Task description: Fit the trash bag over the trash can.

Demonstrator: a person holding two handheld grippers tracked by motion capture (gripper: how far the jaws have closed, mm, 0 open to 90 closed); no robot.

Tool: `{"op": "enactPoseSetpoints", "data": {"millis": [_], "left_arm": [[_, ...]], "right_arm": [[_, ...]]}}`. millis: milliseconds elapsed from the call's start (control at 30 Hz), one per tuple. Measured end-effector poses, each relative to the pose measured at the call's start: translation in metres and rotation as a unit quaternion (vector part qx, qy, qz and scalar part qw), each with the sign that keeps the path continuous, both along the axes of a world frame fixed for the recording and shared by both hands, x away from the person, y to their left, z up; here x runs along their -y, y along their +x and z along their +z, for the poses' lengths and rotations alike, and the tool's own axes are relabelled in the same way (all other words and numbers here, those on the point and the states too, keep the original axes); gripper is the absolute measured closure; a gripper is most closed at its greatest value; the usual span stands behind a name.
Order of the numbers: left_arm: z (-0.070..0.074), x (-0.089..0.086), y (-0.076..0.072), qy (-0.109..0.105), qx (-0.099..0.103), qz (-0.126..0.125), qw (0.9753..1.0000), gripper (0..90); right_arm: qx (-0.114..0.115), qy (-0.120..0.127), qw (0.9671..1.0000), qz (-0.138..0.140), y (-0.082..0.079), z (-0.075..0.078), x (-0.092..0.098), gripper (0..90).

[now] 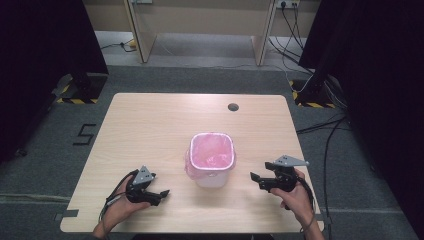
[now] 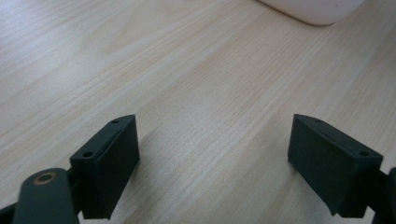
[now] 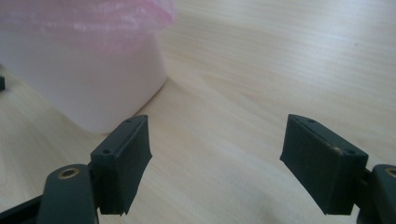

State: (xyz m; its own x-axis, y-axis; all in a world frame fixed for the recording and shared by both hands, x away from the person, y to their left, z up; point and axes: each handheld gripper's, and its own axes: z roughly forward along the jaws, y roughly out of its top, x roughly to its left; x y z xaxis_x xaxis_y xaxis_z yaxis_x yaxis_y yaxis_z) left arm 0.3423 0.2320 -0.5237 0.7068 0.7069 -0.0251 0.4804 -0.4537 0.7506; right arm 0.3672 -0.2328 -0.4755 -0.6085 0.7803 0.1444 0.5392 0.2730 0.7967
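A small white plastic bin [image 1: 212,167] lined with a thin pink plastic bag [image 1: 212,150] stands upright on the light wooden counter [image 1: 150,125], a little nearer the person's edge than the far one and roughly midway across. The bag's rim is folded outward over the top of the bin and hangs loosely down its upper walls.

The left gripper [image 1: 159,195], held in the person's left hand [image 1: 120,207], hovers low over the counter to the left of the bin, well apart from it, with its fingers pointing toward the bin's base. In the left gripper view, the two black fingers [image 2: 109,163] stand wide apart with only bare wood grain between them, and a rounded white corner of the bin shows at the top edge.

The right gripper [image 1: 256,180], held in the person's right hand [image 1: 297,197], sits to the right of the bin, near it but not touching, its fingers aimed at the bin's side. In the right gripper view, its fingers [image 3: 123,163] are likewise spread wide and empty, with the bin's white wall and the pink bag's overhang close ahead on the left.

A small dark round hole [image 1: 233,106] lies near the counter's far edge.
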Motion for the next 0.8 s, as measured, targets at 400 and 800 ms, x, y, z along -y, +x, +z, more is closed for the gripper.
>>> {"op": "enactPoseSetpoints", "data": {"millis": [400,800], "left_arm": [[0.0,0.002,0.004,0.002,-0.001,0.003,1.0,14.0],[0.0,0.001,0.0,0.001,-0.001,0.006,1.0,14.0]], "right_arm": [[-0.016,-0.01,0.9998,-0.005,-0.012,-0.01,0.006,23.7],[-0.027,-0.015,0.9995,-0.003,-0.027,-0.014,0.007,23.7]]}}
